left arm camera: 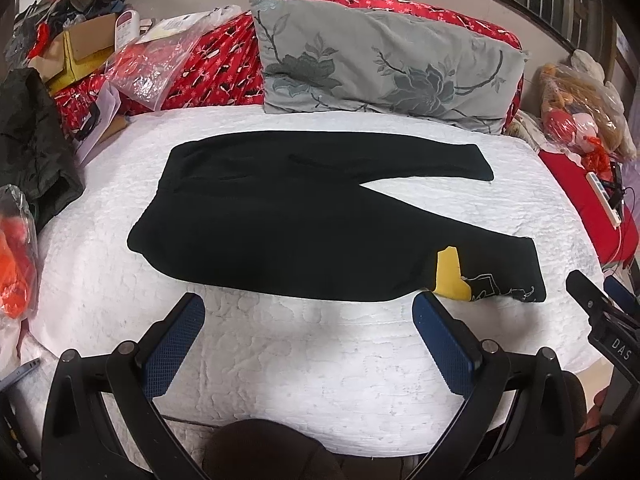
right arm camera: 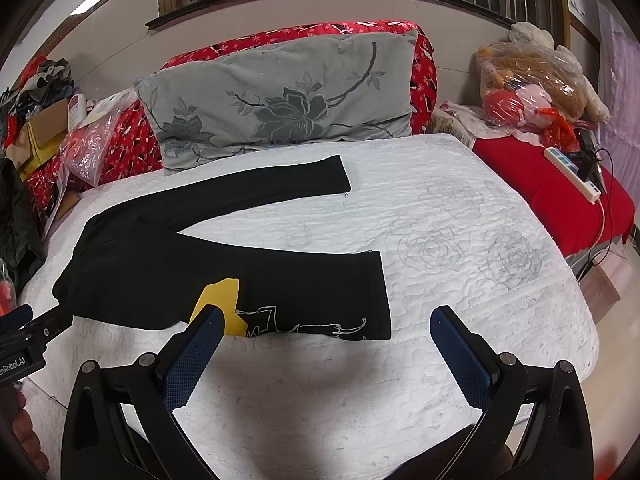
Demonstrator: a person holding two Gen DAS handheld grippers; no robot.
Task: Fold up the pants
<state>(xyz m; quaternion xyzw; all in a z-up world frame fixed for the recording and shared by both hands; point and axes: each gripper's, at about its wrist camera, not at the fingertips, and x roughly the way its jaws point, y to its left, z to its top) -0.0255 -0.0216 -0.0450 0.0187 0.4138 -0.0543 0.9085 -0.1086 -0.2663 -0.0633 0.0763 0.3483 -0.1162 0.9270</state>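
Black pants (left arm camera: 304, 220) lie flat on the white quilted bed (left arm camera: 280, 352), waist to the left, the two legs spread apart to the right. The near leg carries a yellow patch (left arm camera: 450, 274) and white line art by the cuff. They also show in the right wrist view (right arm camera: 224, 276). My left gripper (left arm camera: 308, 312) is open and empty, just in front of the pants' near edge. My right gripper (right arm camera: 326, 320) is open and empty, in front of the near leg's cuff; its left finger overlaps the yellow patch (right arm camera: 220, 296). The right gripper shows at the left wrist view's right edge (left arm camera: 600, 312).
A grey floral pillow (left arm camera: 384, 64) leans on a red patterned bedhead at the far side. Boxes, plastic bags and dark clothing (left arm camera: 32, 140) crowd the left. A red side surface with a power strip (right arm camera: 572, 172) and bagged toys stands on the right.
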